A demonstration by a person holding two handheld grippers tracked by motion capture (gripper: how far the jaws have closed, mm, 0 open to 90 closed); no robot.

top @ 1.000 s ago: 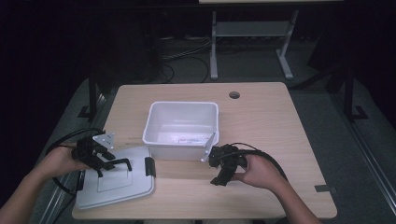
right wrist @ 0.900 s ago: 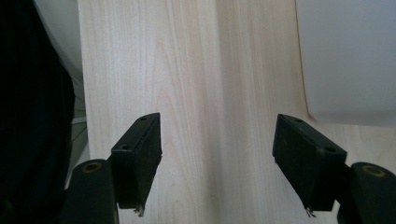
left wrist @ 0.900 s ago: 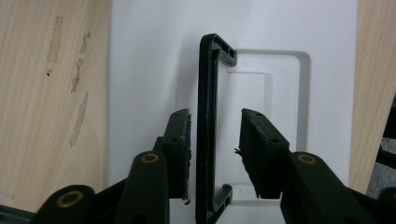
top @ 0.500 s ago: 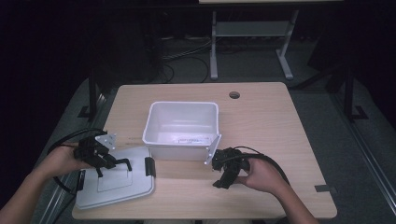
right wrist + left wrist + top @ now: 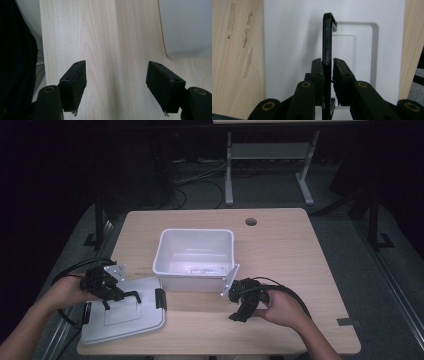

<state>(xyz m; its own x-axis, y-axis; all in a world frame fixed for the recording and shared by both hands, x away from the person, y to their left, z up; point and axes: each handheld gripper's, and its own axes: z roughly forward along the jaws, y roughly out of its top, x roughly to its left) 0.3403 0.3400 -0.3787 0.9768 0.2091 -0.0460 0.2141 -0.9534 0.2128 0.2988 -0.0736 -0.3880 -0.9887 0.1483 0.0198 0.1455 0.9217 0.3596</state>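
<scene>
Lid handling is the work in hand. The white bin lid (image 5: 125, 317) lies flat on the near left corner of the table (image 5: 300, 255), just beside the open white storage bin (image 5: 195, 257), which stands upright near the table's middle with what looks like a slip of paper on its floor.

Left hand-held gripper (image 5: 114, 292): positioned over the lid's recessed centre panel, where the black carry handle (image 5: 327, 45) stands raised on edge. The jaws have just been closing and now sit on either side of the handle bar, with the pads (image 5: 317, 75) at or very nearly against it. Judged purpose: the raised handle is the only narrow feature on the flat lid, so it is the sensible grip point for lifting.

Right hand-held gripper (image 5: 239, 312): resting low over bare tabletop in front of the bin's near right corner. Its jaws stand well apart with nothing between them; the right gripper view shows wood grain between the pads (image 5: 75, 82) and a corner of the bin wall (image 5: 185, 27). Judged purpose: it waits close to the bin, ready to steady it or guide the lid's free edge.

A black latch clip (image 5: 160, 298) sits on the lid edge nearest the bin.
</scene>
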